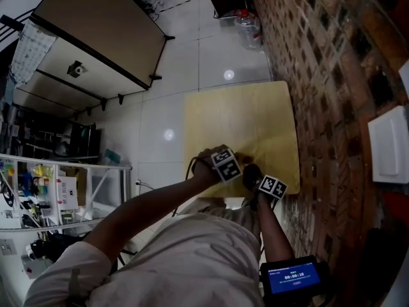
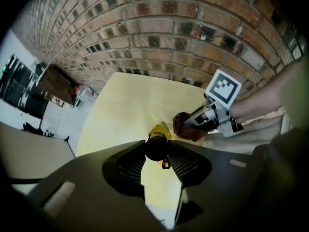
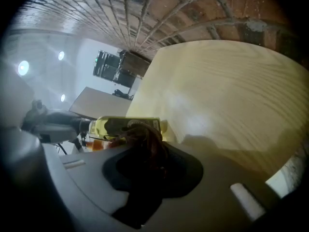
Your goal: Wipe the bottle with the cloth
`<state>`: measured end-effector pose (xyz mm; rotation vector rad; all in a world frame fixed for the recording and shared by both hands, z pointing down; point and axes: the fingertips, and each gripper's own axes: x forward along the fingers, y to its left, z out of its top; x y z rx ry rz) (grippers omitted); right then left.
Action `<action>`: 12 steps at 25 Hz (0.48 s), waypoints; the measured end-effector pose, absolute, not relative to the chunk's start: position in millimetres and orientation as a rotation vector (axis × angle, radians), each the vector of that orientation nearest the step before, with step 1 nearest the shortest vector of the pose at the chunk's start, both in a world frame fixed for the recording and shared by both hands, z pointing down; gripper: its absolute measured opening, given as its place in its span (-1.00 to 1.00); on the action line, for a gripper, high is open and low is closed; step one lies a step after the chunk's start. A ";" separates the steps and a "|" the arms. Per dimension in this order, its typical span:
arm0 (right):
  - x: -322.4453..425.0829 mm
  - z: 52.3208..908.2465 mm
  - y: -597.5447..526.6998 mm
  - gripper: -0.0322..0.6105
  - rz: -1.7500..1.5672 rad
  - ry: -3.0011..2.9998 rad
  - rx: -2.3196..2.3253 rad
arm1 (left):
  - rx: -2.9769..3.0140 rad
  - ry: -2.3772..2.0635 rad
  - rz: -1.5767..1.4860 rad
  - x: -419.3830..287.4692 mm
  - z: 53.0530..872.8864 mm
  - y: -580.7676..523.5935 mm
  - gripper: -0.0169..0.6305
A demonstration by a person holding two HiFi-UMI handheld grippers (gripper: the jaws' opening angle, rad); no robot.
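- Left gripper view: the left tongs point steeply down and are clamped on the dark cap end of 1 bottle. Its yellowish body reaches away from the jaws toward the pale surface. Whether its base rests there cannot be told.
- Right gripper view: the right tongs are clamped on 1 dark red cloth, bunched between the jaws.
- Key relation: the bottle lies straight ahead of the right tongs, just past the cloth. The cloth appears to touch the bottle's side, but firm contact cannot be confirmed.
- Long axis: it runs along the line the left tongs point, cap end in the jaws. From the right tongs it lies crosswise, cap end at picture left.
- Nearer hand for wiping: the right. Judgement: the coming stroke should run along the body's length, with the left tongs as the anchor.
- Location: near edge of the surface, close to the person, between the 2 tongs.
- Count: 1 bottle, 1 cloth, 2 tongs, 1 surface.
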<state>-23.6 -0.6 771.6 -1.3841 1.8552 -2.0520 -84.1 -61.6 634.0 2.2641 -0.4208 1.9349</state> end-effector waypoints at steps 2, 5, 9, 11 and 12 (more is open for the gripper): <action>-38.8 770.0 11.0 -0.65 -2.061 1.937 -1.354 | 2.222 -0.478 1.868 -88.9 632.4 -65.2 -0.43; -65.3 751.2 16.7 -0.65 -2.007 2.182 -1.306 | 2.171 -0.524 1.797 -93.5 631.8 -64.4 -0.43; -102.1 718.9 -7.8 -0.65 -1.928 2.381 -1.150 | 2.130 -0.539 1.748 -93.9 630.1 -66.1 -0.43; -106.1 721.1 -13.1 -0.64 -1.989 2.331 -1.100 | 2.120 -0.546 1.751 -94.3 630.9 -64.9 -0.44; -103.7 725.9 -13.7 -0.64 -2.020 2.303 -1.094 | 2.118 -0.549 1.757 -94.4 630.9 -64.1 -0.44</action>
